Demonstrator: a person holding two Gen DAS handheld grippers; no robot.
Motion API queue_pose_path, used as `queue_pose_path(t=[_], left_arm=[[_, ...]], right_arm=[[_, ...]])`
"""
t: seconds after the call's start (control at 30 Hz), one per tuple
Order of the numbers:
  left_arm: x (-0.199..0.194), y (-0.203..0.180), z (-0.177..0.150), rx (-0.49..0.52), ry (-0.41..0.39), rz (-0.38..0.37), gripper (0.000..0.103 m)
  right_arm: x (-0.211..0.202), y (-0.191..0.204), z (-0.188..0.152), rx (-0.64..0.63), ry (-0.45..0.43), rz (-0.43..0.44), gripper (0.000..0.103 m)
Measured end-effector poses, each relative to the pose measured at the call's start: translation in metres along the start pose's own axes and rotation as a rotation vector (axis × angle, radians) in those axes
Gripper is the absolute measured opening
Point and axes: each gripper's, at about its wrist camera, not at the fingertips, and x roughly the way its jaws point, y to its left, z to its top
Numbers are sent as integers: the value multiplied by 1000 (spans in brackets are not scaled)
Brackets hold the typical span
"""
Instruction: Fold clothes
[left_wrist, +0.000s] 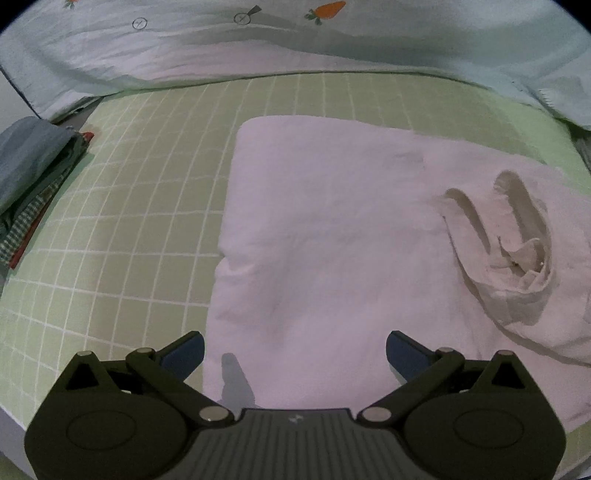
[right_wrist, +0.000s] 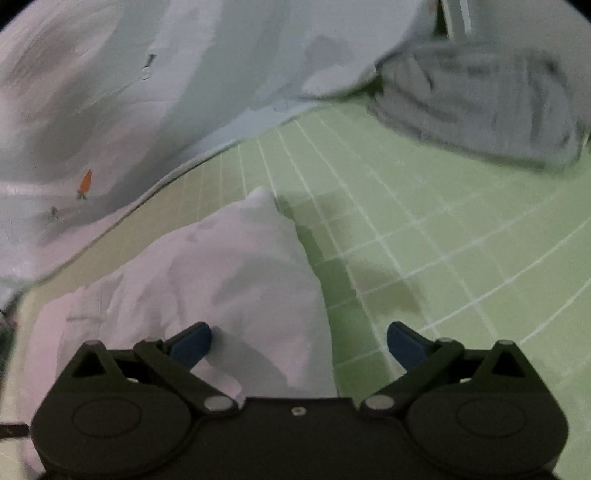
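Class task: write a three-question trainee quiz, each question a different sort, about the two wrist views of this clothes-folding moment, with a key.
1. True or false: the left gripper is shut on the white garment.
2. Multiple choice: the bed sheet under the garment is A) plain blue, B) green with a white grid, C) striped red.
3. Fill in: the pale quilt behind the garment is printed with orange ____.

Key: 1 false, both grippers are open; 2 B; 3 carrots.

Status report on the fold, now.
Left gripper open, over white shirt. Right gripper open at its edge. Shirt partly folded, collar up. Nothing blocking.
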Motion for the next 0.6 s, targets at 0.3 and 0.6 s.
queue_pose_path(t=[0.3,0.6], left_arm=[[13,-7,8,-51,53,47,103],[19,-15,11,-72,73,69,103]], right_arm=[[31,-13,16,36,70,201,103],[62,-28,28,222,168,465,84]])
